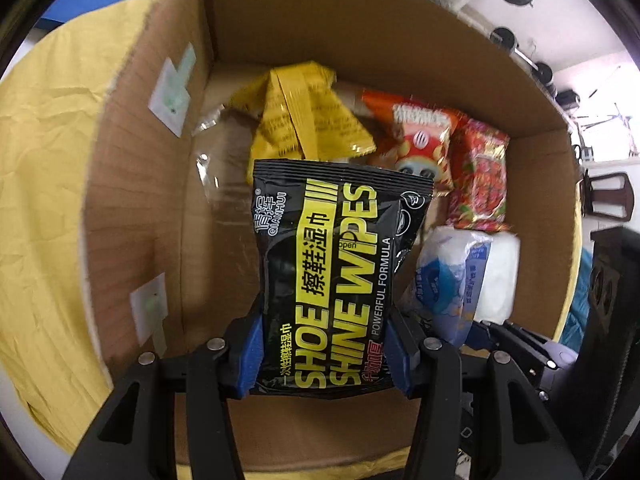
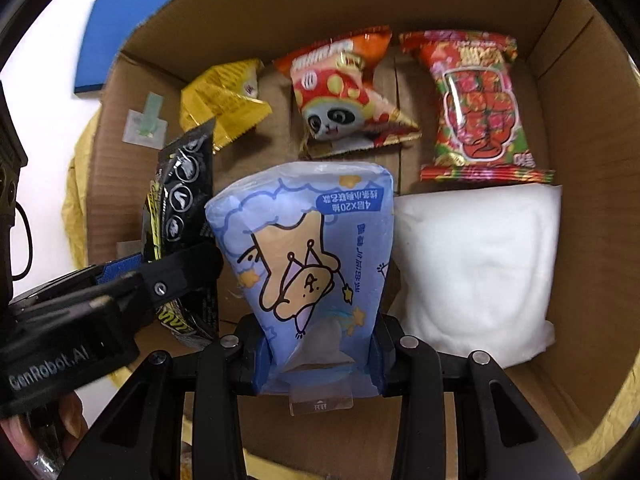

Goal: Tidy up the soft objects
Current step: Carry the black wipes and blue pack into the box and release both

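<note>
My left gripper [image 1: 322,354] is shut on a black and yellow shoe wipes pack [image 1: 332,272] and holds it over the open cardboard box [image 1: 132,168]. My right gripper [image 2: 316,360] is shut on a blue tissue pack [image 2: 304,248] with a cartoon bear, held inside the same box [image 2: 588,168]. The wipes pack [image 2: 182,216] and the left gripper show at the left of the right wrist view. On the box floor lie a yellow packet [image 2: 224,100], a panda snack bag [image 2: 340,96], a red snack bag [image 2: 480,108] and a white soft pack [image 2: 480,268].
The box stands on a yellow cloth [image 1: 44,184]. A blue pad [image 2: 112,36] lies on the white surface behind the box. The blue tissue pack [image 1: 452,280] and the right gripper show at the lower right of the left wrist view.
</note>
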The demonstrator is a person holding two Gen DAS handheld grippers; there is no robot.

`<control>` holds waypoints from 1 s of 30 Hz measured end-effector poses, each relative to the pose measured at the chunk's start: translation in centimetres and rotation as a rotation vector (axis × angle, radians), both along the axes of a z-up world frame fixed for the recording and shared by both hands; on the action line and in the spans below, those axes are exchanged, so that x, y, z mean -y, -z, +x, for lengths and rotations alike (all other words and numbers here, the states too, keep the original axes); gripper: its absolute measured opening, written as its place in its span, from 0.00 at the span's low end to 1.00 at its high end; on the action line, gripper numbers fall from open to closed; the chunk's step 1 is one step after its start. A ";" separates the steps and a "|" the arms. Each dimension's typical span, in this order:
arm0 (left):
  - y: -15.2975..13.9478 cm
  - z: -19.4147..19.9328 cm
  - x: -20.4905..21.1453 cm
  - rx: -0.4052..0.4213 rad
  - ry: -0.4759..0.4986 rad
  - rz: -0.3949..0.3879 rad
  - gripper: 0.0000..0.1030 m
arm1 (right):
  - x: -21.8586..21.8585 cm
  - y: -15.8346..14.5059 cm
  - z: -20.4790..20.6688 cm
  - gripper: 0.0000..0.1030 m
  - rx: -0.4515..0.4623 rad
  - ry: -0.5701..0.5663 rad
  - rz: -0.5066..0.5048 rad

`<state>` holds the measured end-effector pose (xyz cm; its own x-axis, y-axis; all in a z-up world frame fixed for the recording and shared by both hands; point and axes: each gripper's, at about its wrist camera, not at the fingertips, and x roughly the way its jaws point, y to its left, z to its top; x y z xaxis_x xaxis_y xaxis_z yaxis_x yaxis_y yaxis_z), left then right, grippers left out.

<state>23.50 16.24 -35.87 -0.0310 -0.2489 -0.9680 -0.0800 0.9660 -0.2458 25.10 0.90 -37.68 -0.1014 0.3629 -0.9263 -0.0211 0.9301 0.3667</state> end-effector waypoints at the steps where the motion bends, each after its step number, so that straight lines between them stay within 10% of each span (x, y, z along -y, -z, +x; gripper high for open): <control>1: 0.3 0.1 0.1 -0.006 0.005 0.003 0.48 | -0.2 0.4 -0.1 0.40 -0.005 -0.001 -0.004; 30: 1.0 0.8 0.6 -0.044 -0.006 0.039 0.51 | -6.4 0.3 -0.7 0.77 0.048 -0.038 -0.108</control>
<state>24.32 15.60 -36.89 -0.0720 -0.2109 -0.9748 -0.0954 0.9744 -0.2038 24.35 7.29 -37.93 -0.0676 0.2575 -0.9639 -0.0718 0.9624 0.2621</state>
